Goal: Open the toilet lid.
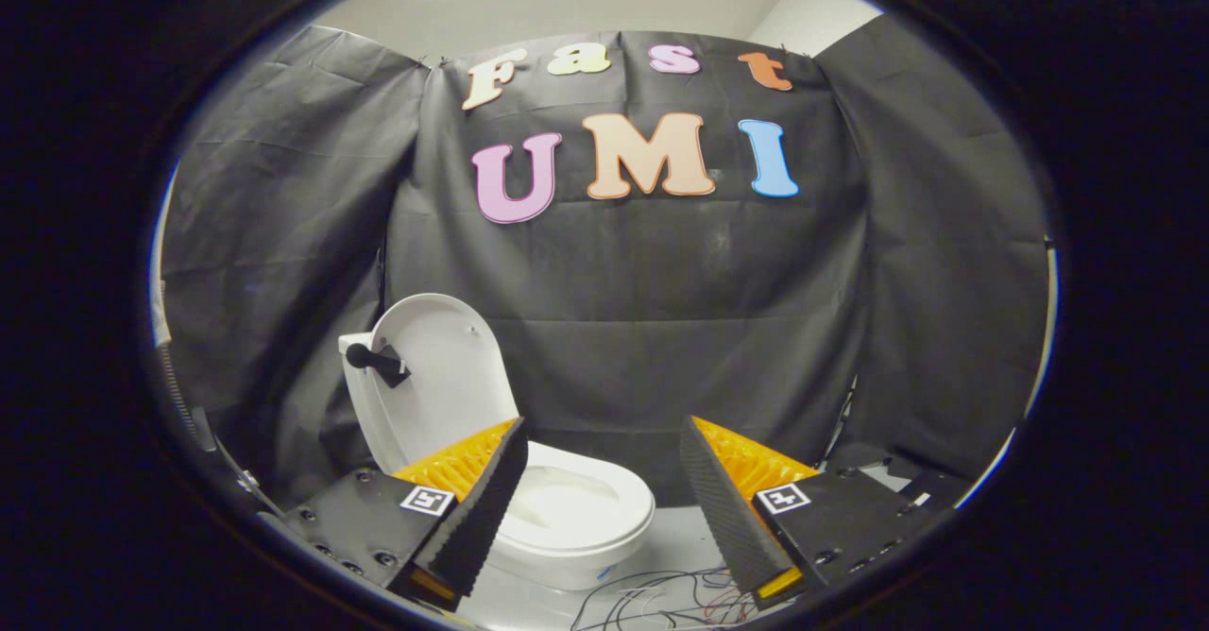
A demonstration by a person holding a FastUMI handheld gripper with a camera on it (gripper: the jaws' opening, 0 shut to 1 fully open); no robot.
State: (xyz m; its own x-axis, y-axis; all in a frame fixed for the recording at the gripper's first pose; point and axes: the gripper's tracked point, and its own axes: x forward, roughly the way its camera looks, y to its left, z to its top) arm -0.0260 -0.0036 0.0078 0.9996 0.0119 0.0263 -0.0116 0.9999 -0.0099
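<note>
While the tongs (603, 480) stand spread wide and hold nothing, a white toilet (567, 518) sits just beyond the left finger. Lid (439, 376): raised upright against the tank, bowl exposed. Loose wires (661, 598): on the floor between the fingers

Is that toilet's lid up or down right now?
Up. The lid stands raised against the tank, and the bowl lies uncovered beyond the fingers. The gripper is open, holding nothing.
</note>
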